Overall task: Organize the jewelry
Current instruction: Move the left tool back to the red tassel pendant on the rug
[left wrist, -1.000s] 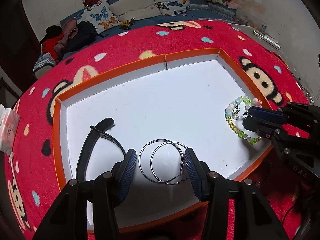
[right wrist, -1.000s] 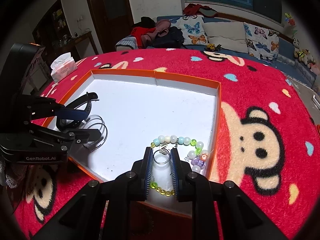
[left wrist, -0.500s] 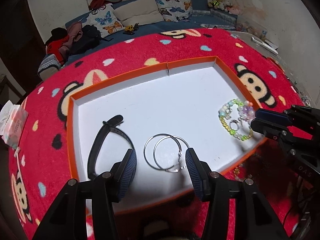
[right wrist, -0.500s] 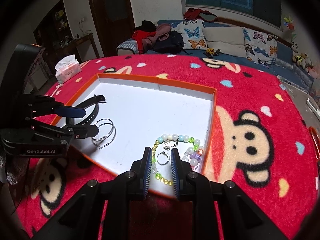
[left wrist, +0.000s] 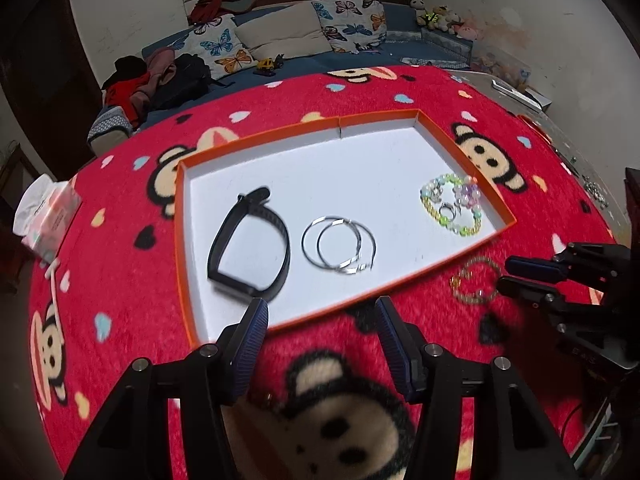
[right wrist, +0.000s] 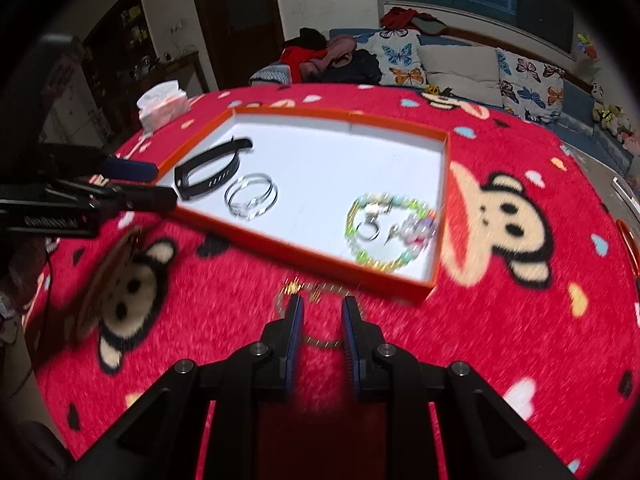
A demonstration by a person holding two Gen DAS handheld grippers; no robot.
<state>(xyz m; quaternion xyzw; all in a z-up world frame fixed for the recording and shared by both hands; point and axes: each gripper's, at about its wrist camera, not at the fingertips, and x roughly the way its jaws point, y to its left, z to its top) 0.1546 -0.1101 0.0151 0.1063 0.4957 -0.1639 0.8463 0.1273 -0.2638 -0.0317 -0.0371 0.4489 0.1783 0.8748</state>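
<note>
An orange-rimmed white tray [left wrist: 404,284] [right wrist: 304,250] lies on the red monkey-print cloth. In it are a black wristband [left wrist: 250,248] [right wrist: 210,172], silver hoop earrings [left wrist: 340,244] [right wrist: 251,199], a beaded bracelet [left wrist: 452,208] [right wrist: 390,228] and a small ring [left wrist: 447,211] [right wrist: 369,232]. A gold chain bracelet [left wrist: 474,282] [right wrist: 320,312] lies on the cloth outside the tray's near edge. My left gripper [left wrist: 320,316] is open and empty, hovering before the tray. My right gripper [right wrist: 322,312] is open, its fingers straddling the gold chain; it also shows in the left wrist view [left wrist: 506,274].
A tissue pack [left wrist: 46,216] [right wrist: 162,104] sits at the cloth's left edge. A sofa with butterfly cushions [left wrist: 280,40] is behind. Small items lie at the table's right edge [left wrist: 596,192].
Both grippers have pulled back and up out of the tray. The right gripper left the ring and beaded bracelet in the tray and now sits over the gold chain outside it.
</note>
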